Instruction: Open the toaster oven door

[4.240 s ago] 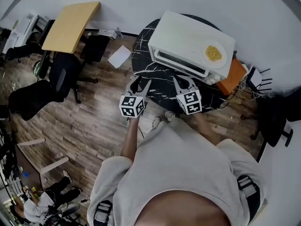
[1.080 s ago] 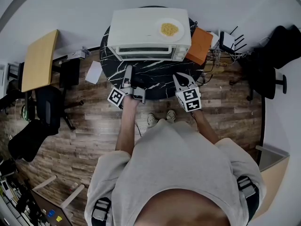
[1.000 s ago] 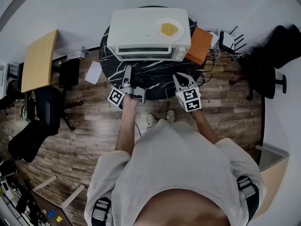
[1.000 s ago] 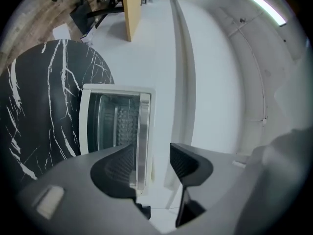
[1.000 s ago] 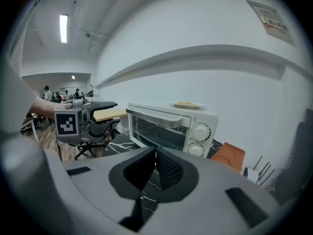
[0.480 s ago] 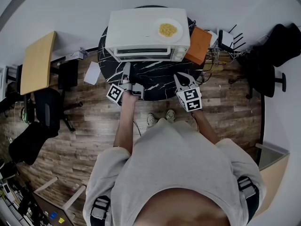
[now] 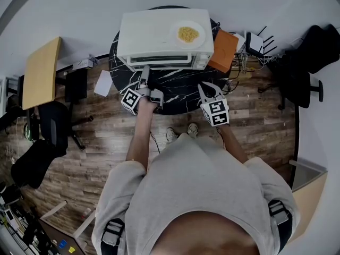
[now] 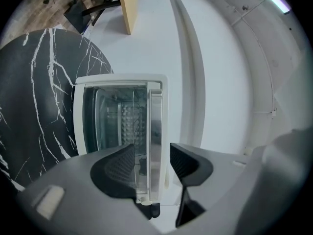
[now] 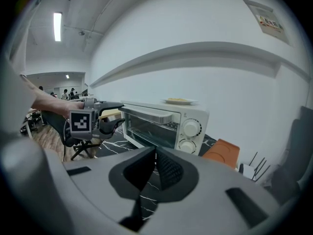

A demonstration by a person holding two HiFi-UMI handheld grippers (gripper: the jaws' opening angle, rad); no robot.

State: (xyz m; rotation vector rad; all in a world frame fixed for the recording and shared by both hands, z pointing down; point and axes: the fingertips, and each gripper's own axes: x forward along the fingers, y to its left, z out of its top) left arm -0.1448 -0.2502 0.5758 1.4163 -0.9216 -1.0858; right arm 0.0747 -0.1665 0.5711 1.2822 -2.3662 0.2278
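Left gripper (image 8: 152,161): jaws stood apart, empty, just before toaster oven (image 7: 159,33) front, door handle (image 8: 155,126) lined up between them, ungripped. Right gripper (image 9: 155,173): jaws were together, empty, off oven's front-right. Door (image 8: 115,126) was shut. Risk: shallow bite could slip; hard pull could drag oven, shifting plate (image 7: 187,34) on top.

Round black white-veined table (image 7: 178,85), white toaster oven (image 7: 156,33) standing on it, orange flat object (image 7: 223,43) at right edge

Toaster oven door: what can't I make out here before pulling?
- Door: one end hidden behind the left gripper's body, left gripper view.
- Dials: markings too small, right gripper view.
- Food on the plate: too small to identify, head view.
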